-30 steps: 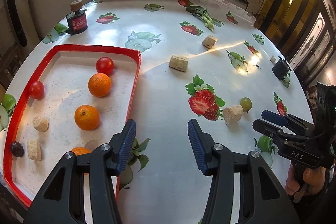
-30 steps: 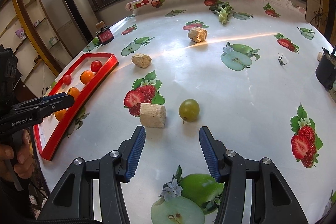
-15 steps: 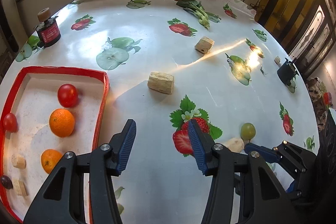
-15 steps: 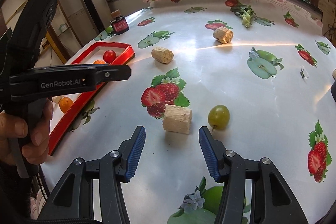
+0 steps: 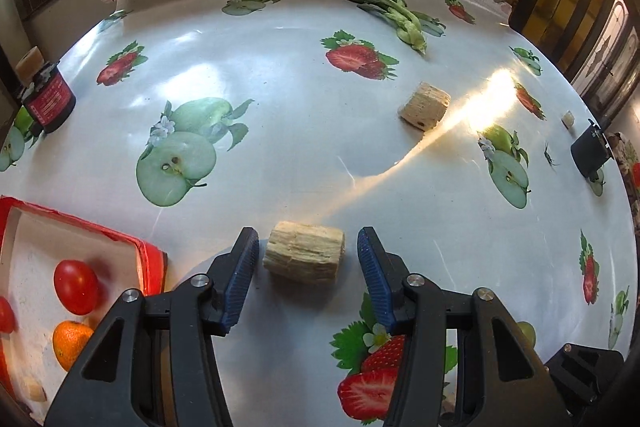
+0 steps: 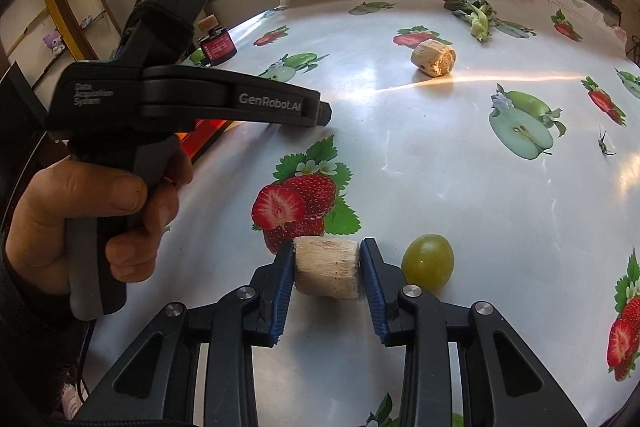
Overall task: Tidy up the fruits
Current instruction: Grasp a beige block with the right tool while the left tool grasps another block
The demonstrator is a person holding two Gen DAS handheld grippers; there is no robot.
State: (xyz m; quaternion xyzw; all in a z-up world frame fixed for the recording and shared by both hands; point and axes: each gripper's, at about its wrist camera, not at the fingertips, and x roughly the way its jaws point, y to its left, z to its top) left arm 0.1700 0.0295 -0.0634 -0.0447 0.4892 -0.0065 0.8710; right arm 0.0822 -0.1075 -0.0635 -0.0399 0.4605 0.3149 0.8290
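While your right claw (image 6: 326, 273) closes with its pads touching both ends of a pale cut chunk (image 6: 326, 273), your left claw (image 5: 304, 261) is narrowing around a second chunk (image 5: 305, 251) at its twelve o'clock without yet touching it. Judging by the red tray (image 5: 154, 261) at the left claw's nine o'clock, the job is partly done: a tomato (image 5: 76, 287) and an orange (image 5: 70, 343) already lie inside. Left on the surface (image 5: 300, 131) are both chunks between your claws, a third chunk (image 5: 425, 105) at one o'clock, a green grape (image 6: 427, 263) just beside the right claw at two o'clock, and leafy greens (image 5: 394, 13) far off. Most of the tray is cut off by the frame edge, so you cannot count its contents. What the chunks are made of is hard to tell.
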